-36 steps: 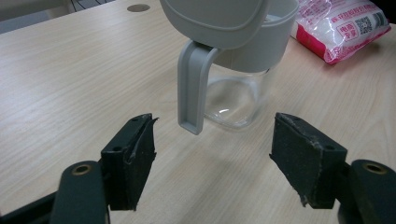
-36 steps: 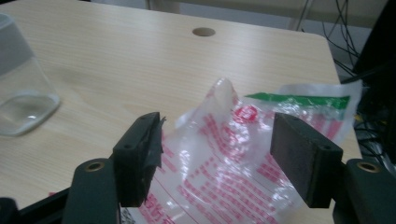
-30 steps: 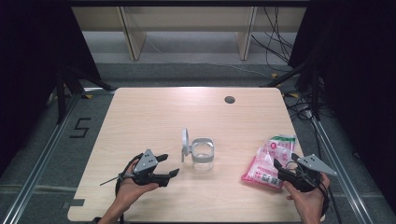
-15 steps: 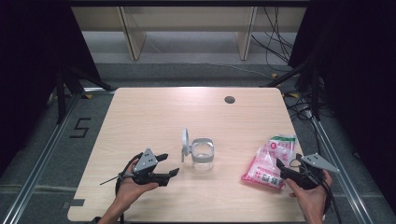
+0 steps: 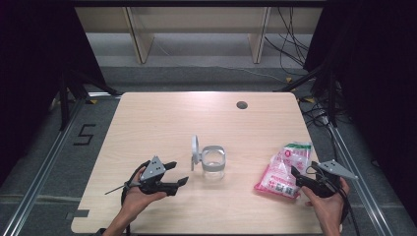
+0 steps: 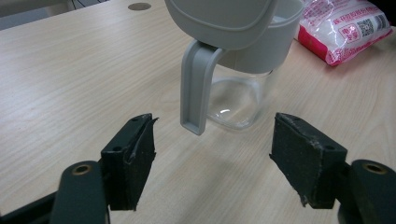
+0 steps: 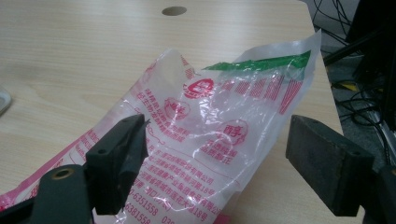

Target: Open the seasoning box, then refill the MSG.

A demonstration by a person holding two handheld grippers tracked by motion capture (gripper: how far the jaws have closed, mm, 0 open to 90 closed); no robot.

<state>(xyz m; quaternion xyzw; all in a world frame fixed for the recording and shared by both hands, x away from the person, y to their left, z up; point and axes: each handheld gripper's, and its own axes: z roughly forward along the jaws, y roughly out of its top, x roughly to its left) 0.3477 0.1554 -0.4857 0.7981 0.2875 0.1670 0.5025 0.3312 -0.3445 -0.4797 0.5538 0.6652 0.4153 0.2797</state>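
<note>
The pink-and-white plastic bag (image 5: 284,169) lies flat on the tabletop (image 5: 162,123) at its near right. Its long axis runs from the near left end, where the white contents sit packed, to the far right end, where the slack clear top with a green strip points away toward the tabletop's right edge. In the right gripper view that empty top (image 7: 261,88) stands crumpled up off the wood, likely because the filling has settled to the lower end.

The right claw (image 5: 301,178) sits at the bag's near right side with its jaws spread wide. They have just been opening, and the film lies between them without either pad pressing on it. That placement looks like a set-up for pinching the loose top, which is the easiest part to grip.

The left claw (image 5: 178,173) rests near the left of the jar (image 5: 214,162), also wide and holding nothing. The jar stands upright in the middle of the tabletop, clear glass below a grey collar. Its grey lid (image 5: 195,150) is flipped open and stands on edge at the jar's left, so the mouth faces up, ready to receive something. In the left gripper view the lid's hinge arm (image 6: 198,88) hangs straight ahead, between the two pads but farther off.
</note>
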